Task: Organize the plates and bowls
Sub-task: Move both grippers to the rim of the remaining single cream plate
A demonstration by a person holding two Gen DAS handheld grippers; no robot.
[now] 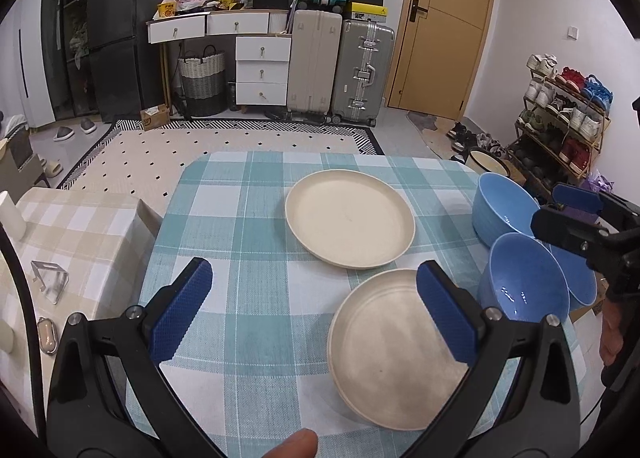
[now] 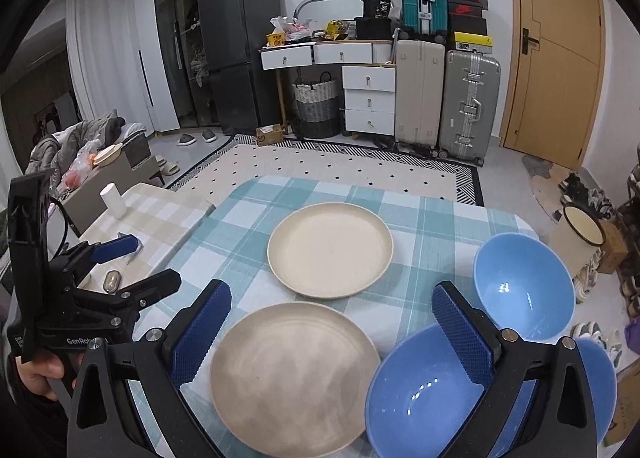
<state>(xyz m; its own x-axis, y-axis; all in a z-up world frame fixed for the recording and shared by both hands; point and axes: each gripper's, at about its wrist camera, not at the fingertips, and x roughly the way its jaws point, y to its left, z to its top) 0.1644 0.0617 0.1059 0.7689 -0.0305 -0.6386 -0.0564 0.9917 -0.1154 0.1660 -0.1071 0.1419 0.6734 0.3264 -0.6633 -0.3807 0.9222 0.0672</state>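
In the left wrist view, the left gripper fills the lower half of the frame with its blue-padded fingers spread wide and nothing between them. The near round cream plastic plate lies at lower right on the teal-and-white checked tablecloth, partly under the right-hand finger. A second cream plate sits at centre, apart from the first. At the right edge stand pale blue plastic bowls: the far bowl and the near bowl, with part of a third behind it. The right gripper enters from the right edge above the bowls; its claw cannot be judged from here.

In the right wrist view, that gripper shows its fingers wide apart, empty, one above the near plate, the other over the near bowl at lower right. The far plate is at centre, the far bowl at right, and the left gripper at left.

Nothing appears stacked yet, so the work seems at its opening step. The next move likely calls for lowering one claw onto a plate rim, pinching it, and lifting it onto the other plate.
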